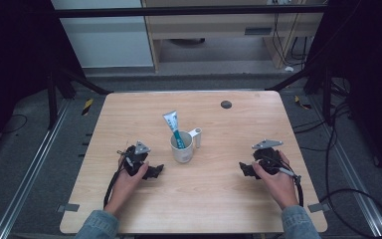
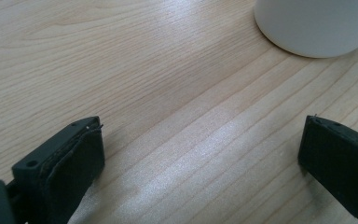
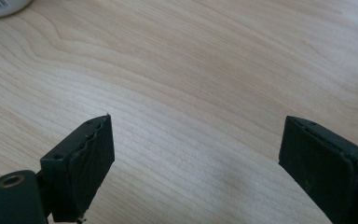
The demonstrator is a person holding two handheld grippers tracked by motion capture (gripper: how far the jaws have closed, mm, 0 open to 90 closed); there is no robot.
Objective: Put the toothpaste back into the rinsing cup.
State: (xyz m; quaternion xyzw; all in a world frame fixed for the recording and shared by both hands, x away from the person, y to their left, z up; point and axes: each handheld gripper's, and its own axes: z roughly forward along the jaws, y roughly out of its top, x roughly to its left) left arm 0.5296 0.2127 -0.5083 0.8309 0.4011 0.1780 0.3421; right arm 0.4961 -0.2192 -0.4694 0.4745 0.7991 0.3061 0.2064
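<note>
We hold the left gripper (image 1: 155, 171) low on the desk (image 1: 219, 209), just left of the white mug (image 1: 181, 149) at the desk's middle, jaws spread wide with bare wood between them. Our right gripper (image 1: 242, 169) rests well apart toward the right edge, jaws likewise wide and gripping nothing. The mug holds an upright toothpaste tube (image 1: 173, 124), white and teal, its print too small to read; a barcode scrap shows at the top left corner of the right gripper view. The near half of the desk lies open between our hands. A dark round spot (image 1: 226, 104) sits near the far edge.
</note>
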